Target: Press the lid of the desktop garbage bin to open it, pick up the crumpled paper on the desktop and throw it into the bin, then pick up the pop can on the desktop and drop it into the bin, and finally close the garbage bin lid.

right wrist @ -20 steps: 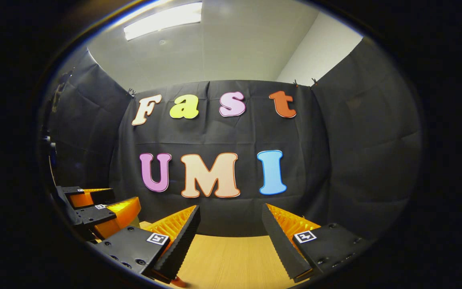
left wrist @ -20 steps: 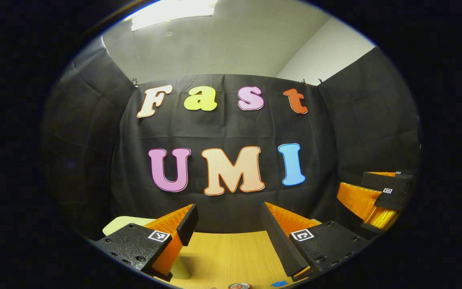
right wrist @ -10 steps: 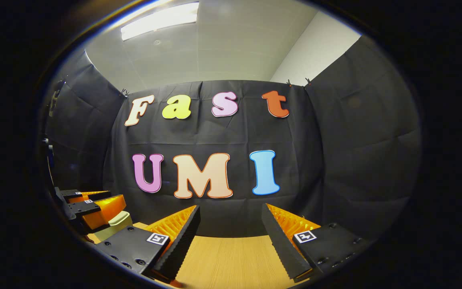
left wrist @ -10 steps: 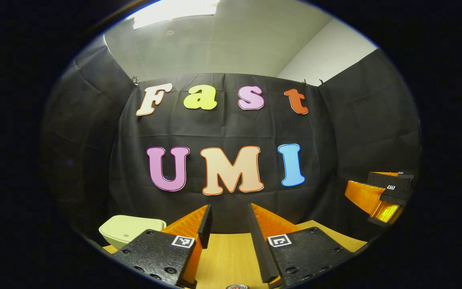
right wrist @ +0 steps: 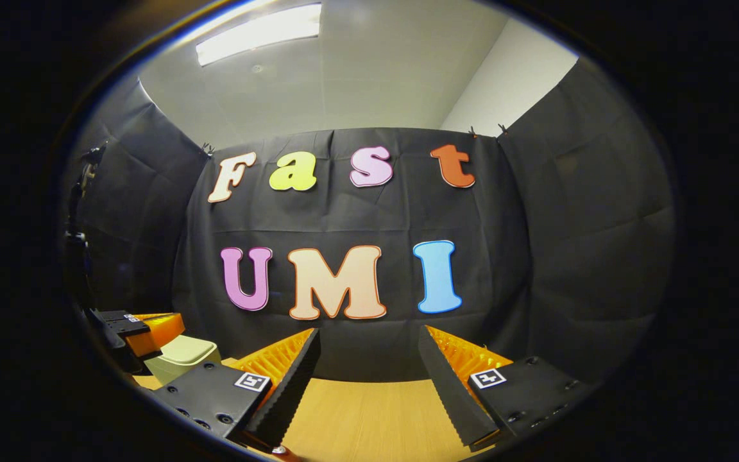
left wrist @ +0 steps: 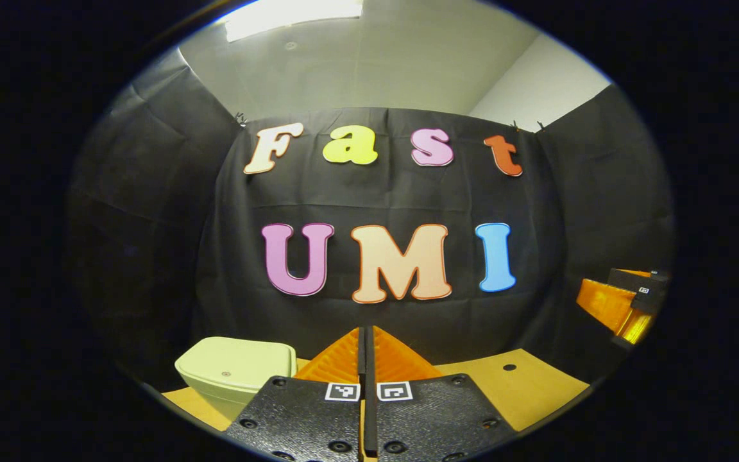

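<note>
Pale green plastic bin point(left wrist: 236, 372), lid down, sits far left on the wooden desk point(left wrist: 523, 391); left gripper point(left wrist: 365, 346) pinched empty, right gripper point(right wrist: 369, 359) wide, so an off-centre press may tip it.

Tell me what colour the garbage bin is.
Pale yellow-green; the garbage bin shows best in the left gripper view.
</note>
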Motion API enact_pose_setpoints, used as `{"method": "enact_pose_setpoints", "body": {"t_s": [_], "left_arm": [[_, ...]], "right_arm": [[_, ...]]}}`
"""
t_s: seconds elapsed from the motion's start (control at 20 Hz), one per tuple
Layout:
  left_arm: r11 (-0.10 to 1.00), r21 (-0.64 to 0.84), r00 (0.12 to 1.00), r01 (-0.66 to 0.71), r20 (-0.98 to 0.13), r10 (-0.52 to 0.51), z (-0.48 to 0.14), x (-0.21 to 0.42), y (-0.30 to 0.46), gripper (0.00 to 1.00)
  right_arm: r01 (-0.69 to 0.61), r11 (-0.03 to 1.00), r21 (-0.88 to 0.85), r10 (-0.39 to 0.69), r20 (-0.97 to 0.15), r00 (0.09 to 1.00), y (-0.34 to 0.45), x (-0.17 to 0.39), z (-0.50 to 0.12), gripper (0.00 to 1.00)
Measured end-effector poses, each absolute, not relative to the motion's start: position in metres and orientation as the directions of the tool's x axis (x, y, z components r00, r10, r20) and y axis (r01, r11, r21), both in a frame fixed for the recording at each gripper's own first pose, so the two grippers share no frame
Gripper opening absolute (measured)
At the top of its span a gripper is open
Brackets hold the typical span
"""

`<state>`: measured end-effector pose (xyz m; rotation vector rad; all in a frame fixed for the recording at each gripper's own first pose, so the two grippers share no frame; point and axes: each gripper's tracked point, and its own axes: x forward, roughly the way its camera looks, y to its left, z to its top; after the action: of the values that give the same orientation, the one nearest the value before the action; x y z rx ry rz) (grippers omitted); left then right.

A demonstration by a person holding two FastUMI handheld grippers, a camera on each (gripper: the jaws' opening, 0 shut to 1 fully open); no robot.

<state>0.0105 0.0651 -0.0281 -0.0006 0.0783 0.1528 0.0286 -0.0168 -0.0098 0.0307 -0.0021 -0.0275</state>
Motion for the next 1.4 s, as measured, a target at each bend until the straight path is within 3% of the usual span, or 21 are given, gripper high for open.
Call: {"method": "enact_pose_setpoints", "body": {"t_s": [0.7, 1.3, 1.4], "left_arm": [[0.935, 0.069, 0.917, -0.347, -0.182, 0.354, -0.081, -0.001, 0.201, 0.00], [0.936, 0.074, 0.868, -0.345, -0.354, 0.348, -0.164, -0.016, 0.251, 0.00], [0.940, 0.090, 0.881, -0.329, -0.328, 0.340, -0.160, -0.013, 0.250, 0.00]], "right_arm": [[-0.017, 0.999, 0.028, 0.018, -0.047, 0.999, 0.050, 0.054, -0.038, 0.97], [-0.021, 1.000, 0.004, 0.022, -0.102, 0.995, 0.097, 0.061, -0.063, 0.98], [-0.018, 1.000, -0.004, 0.018, -0.100, 0.995, 0.099, 0.061, -0.062, 0.97]]}}
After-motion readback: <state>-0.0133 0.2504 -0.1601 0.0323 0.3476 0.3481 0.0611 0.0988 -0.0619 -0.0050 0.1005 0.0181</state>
